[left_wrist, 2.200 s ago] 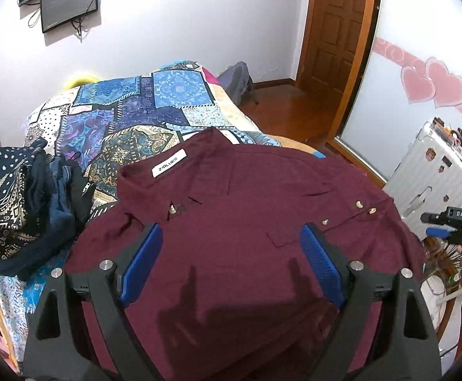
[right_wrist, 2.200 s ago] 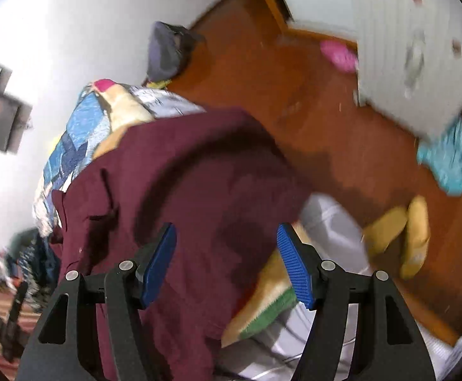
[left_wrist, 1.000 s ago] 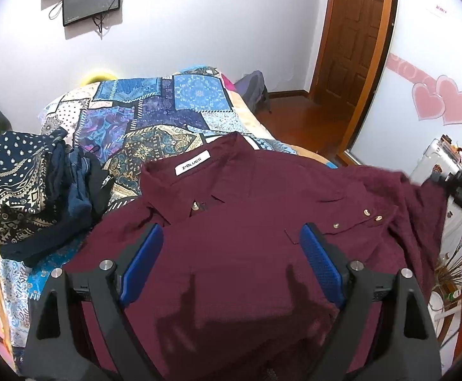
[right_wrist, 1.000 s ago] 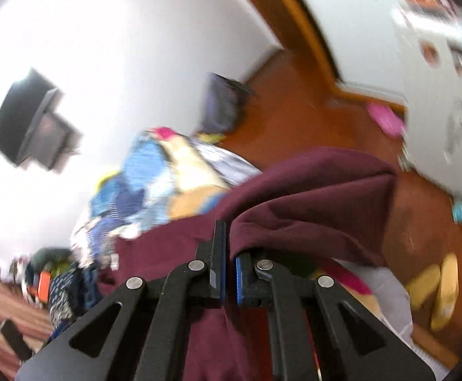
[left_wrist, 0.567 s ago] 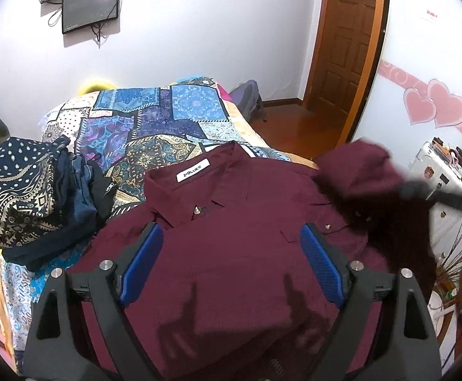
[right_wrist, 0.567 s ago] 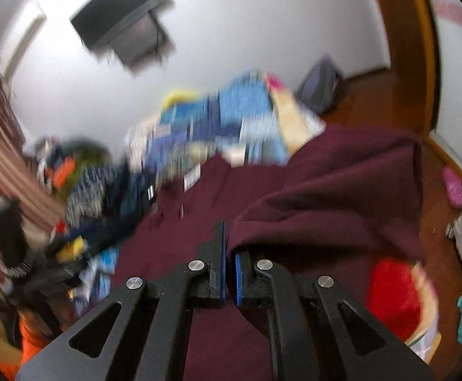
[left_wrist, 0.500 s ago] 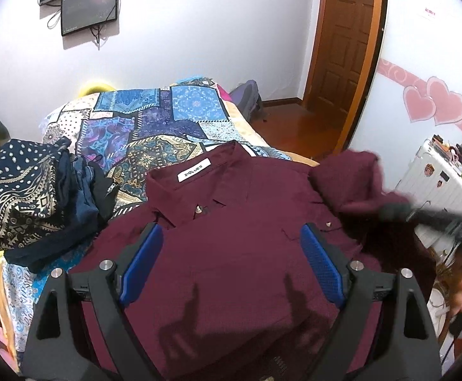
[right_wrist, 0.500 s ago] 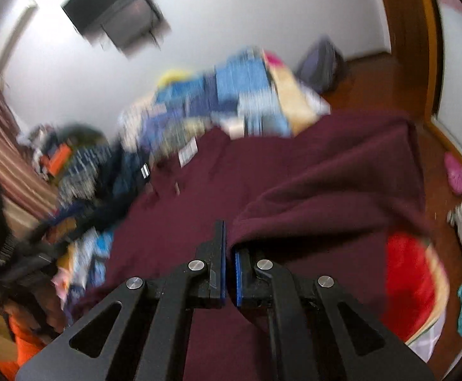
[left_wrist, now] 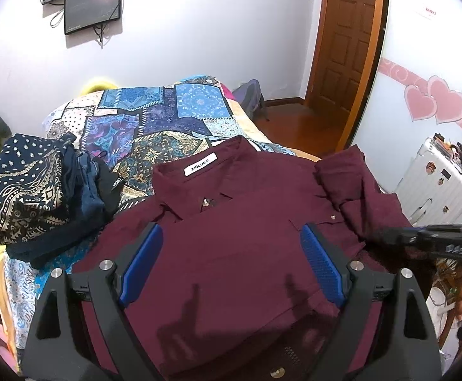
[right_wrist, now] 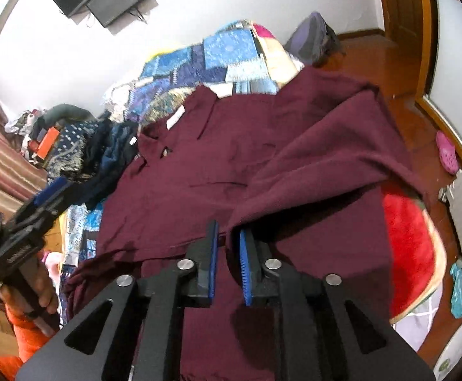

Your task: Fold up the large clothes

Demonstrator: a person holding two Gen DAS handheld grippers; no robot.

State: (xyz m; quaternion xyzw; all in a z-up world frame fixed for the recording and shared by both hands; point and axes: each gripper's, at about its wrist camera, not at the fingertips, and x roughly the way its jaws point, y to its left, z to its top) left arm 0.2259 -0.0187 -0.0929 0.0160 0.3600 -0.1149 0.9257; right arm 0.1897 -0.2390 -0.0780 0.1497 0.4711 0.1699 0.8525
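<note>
A maroon button shirt [left_wrist: 231, 238] lies face up on the bed, collar and white label away from me. Its right sleeve [left_wrist: 355, 190] is folded in over the chest. My left gripper [left_wrist: 227, 260] hovers open and empty above the shirt's middle. My right gripper [right_wrist: 226, 254] has its jaws slightly apart, with the end of the folded sleeve [right_wrist: 326, 158] lying between the pads. The shirt fills the right wrist view [right_wrist: 199, 174]. The right gripper also shows at the right edge of the left wrist view [left_wrist: 390, 238].
A patchwork bedspread [left_wrist: 154, 127] covers the bed. A pile of dark patterned clothes [left_wrist: 34, 197] sits left of the shirt. A red cushion [right_wrist: 405, 231] lies at the bed's right side. A white suitcase [left_wrist: 434, 187] and a wooden door [left_wrist: 345, 38] stand to the right.
The right gripper shut on the sleeve, carried it up and inward over the shirt's chest, and its jaws have now parted a little. The left gripper stayed open above the shirt.
</note>
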